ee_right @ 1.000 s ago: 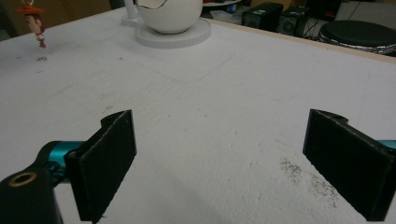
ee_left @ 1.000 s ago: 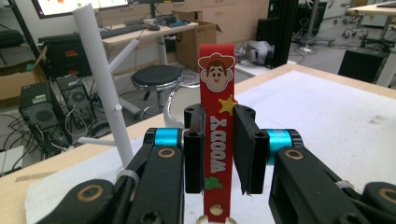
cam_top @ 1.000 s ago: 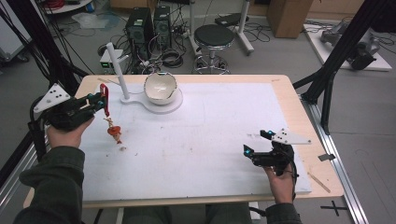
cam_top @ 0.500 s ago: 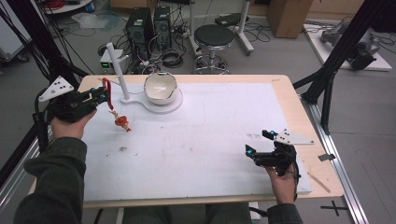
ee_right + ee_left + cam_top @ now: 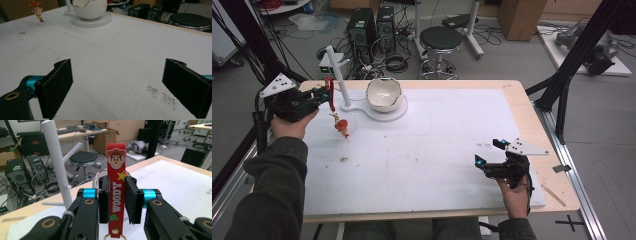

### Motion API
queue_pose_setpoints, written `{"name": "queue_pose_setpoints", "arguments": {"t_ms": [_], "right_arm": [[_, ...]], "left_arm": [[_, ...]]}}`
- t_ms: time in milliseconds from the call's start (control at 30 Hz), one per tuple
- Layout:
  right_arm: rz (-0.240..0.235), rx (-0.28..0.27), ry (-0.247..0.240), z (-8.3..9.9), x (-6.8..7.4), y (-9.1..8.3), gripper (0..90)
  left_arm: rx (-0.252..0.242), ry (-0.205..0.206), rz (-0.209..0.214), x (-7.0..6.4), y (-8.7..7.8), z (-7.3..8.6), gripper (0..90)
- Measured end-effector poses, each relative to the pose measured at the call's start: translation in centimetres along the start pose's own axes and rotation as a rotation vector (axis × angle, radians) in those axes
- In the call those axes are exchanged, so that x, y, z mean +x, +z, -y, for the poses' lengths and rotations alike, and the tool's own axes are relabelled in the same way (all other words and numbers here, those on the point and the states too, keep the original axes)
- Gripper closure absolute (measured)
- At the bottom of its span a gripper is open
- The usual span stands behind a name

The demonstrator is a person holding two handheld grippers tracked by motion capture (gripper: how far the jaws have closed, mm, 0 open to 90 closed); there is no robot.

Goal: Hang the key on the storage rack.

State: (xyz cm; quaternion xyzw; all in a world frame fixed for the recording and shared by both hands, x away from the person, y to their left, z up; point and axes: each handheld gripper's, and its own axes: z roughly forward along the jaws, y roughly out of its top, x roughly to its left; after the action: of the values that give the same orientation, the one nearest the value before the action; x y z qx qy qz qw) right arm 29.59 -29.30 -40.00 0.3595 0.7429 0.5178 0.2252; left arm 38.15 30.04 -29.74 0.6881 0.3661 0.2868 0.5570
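Keychain strap (image 5: 115, 192), red with a cartoon cowboy face, a yellow star and the word WOODY printed down it, stands upright between the jaws of the left gripper (image 5: 117, 200). In the left gripper view the left jaw lies against the strap's edge, while the right jaw sits just beside it with a thin gap showing, so the jaws are narrow and pinch the strap about its middle. The strap's top sticks up above the jaws, and a metal ring hangs at its lower end.

From the high view, the left gripper (image 5: 319, 93) is held above the far left corner of the bench (image 5: 512, 95), with the strap (image 5: 330, 95) hanging from it and a small cowboy figure (image 5: 342, 125) dangling below on a short chain, clear of the white mat (image 5: 437, 145). A white peg stand (image 5: 336, 70) rises just beside the strap, and a cracked white egg-shaped bowl (image 5: 384, 94) sits on the stand's round base.

The right gripper (image 5: 490, 158) rests low near the bench's near right corner, well apart from the keychain, its jaws spread wide with nothing between them.
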Motion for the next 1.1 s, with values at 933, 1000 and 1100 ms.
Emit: {"name": "queue_pose_setpoints", "arguments": {"t_ms": [933,1000,1100], "right_arm": [[0.021,-0.007,0.0,-0.2,-0.2,-0.3,8.8],[0.025,-0.013,-0.001,-0.2,-0.1,-0.4,8.8],[0.028,-0.014,-0.005,-0.3,-0.1,-0.5,8.8]], "left_arm": [[0.086,-0.136,0.019,4.8,4.8,1.6,74.9],[0.083,-0.147,0.016,5.0,4.9,1.8,74.9],[0.091,-0.172,0.015,5.4,5.1,2.1,74.9]]}}
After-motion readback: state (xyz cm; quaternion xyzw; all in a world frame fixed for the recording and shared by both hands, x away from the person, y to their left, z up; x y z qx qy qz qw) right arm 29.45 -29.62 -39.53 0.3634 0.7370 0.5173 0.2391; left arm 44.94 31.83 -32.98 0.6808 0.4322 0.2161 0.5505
